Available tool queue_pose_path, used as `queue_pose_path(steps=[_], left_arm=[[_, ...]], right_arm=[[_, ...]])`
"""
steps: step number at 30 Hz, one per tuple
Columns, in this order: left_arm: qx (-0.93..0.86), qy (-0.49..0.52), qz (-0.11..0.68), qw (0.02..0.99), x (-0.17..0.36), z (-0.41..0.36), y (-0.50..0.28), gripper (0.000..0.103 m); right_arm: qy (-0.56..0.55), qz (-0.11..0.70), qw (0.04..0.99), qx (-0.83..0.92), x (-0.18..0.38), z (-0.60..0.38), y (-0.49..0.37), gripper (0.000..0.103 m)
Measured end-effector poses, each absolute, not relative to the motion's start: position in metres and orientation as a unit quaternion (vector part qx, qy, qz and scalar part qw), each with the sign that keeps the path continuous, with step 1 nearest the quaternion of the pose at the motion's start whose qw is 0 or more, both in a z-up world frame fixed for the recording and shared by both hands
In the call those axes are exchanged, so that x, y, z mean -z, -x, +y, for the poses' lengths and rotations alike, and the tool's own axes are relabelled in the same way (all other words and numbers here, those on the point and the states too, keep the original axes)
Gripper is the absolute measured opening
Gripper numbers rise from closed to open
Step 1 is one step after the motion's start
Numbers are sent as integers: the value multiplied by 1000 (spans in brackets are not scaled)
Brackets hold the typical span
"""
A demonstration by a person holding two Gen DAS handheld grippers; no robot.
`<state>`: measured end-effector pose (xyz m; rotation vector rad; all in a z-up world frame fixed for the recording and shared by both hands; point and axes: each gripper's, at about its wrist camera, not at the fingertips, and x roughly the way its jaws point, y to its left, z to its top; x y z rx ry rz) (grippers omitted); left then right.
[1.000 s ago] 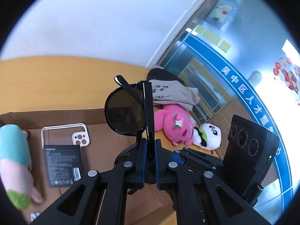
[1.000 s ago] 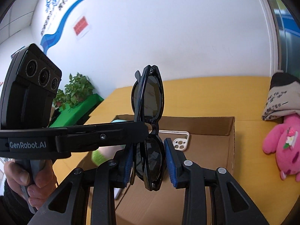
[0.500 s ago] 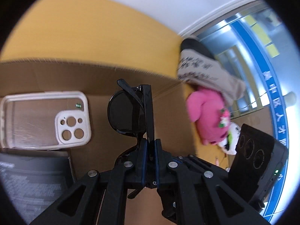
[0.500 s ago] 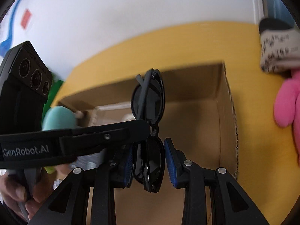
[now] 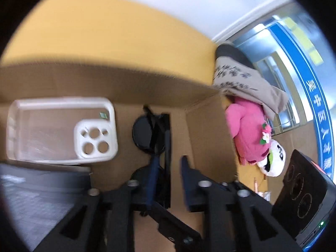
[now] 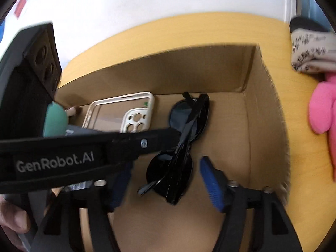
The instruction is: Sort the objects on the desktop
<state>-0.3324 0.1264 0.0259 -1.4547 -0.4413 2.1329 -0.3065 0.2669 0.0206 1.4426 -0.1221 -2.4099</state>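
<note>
Both grippers are matte black plastic with ribbed, triangular cut-outs in the finger arms and silver screws at the joints. The right gripper (image 6: pixel 166 176) has blue ribbed pads (image 6: pixel 212 184). The left gripper (image 5: pixel 168 168) has dark blue pads (image 5: pixel 152 174), "GenRobot.AI" in white along its side, and a black camera block. A bare thumb (image 6: pixel 12 216) shows at the edge.

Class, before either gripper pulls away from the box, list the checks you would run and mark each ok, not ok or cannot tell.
1. Sunglasses inside the cardboard box: ok.
2. Right gripper open, not touching the sunglasses: ok.
3. Left gripper open: ok.
4. Left gripper free of the sunglasses: cannot tell, blurred.
5. Sunglasses lying beside the phone case, not on it: ok.
</note>
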Motion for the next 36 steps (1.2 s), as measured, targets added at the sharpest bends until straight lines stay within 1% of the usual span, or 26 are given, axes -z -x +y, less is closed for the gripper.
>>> queue_pose_path(steps=[1, 2, 3, 4, 5, 6, 7, 10, 13, 17, 19, 22, 25, 27, 29, 36], left_arm=[[-805, 515, -148, 254, -41, 123, 323, 45], [-831, 484, -127, 244, -61, 118, 307, 54], [-851, 457, -110, 232, -75, 113, 295, 57], [-876, 420, -91, 218, -92, 106, 276, 65], [-895, 387, -77, 208, -106, 97, 257, 74], [-911, 354, -67, 199, -118, 85, 235, 79], [-925, 325, -61, 189, -127, 73, 212, 81], [-949, 272, -45, 152, -133, 35, 147, 81], [-958, 259, -32, 119, -117, 9, 101, 81], [-964, 260, -22, 53, -83, -18, 63, 81], [-962, 271, -16, 26, -64, -30, 58, 81], [-962, 270, -28, 11, -42, -43, 53, 81], [-957, 287, -34, 13, -23, -50, 56, 81], [-958, 286, -20, 20, -12, -46, 56, 82], [-966, 258, -16, 26, -10, -46, 47, 83], [-963, 266, -27, 30, -5, -48, 46, 85]], right_arm=[[-495, -35, 166, 852, -29, 266, 298, 82], [-484, -28, 168, 858, -37, 266, 289, 87], [-466, -17, 167, 869, -50, 267, 273, 97], [-448, -8, 164, 879, -59, 268, 258, 99], [-433, 0, 161, 887, -68, 269, 243, 99], [-412, 6, 158, 897, -78, 271, 221, 102], [-395, 7, 156, 905, -85, 272, 202, 103], [-339, 7, 161, 927, -91, 267, 144, 103], [-296, 17, 155, 942, -76, 251, 102, 103], [-336, 11, 134, 932, -38, 233, 96, 103], [-325, 17, 120, 938, -33, 227, 89, 103], [-286, 25, 103, 952, -28, 223, 75, 103], [-266, 26, 90, 959, -23, 222, 63, 103], [-275, 33, 81, 958, -12, 219, 66, 103], [-269, 21, 81, 960, -7, 222, 64, 103], [-252, 24, 73, 965, -6, 222, 63, 103]])
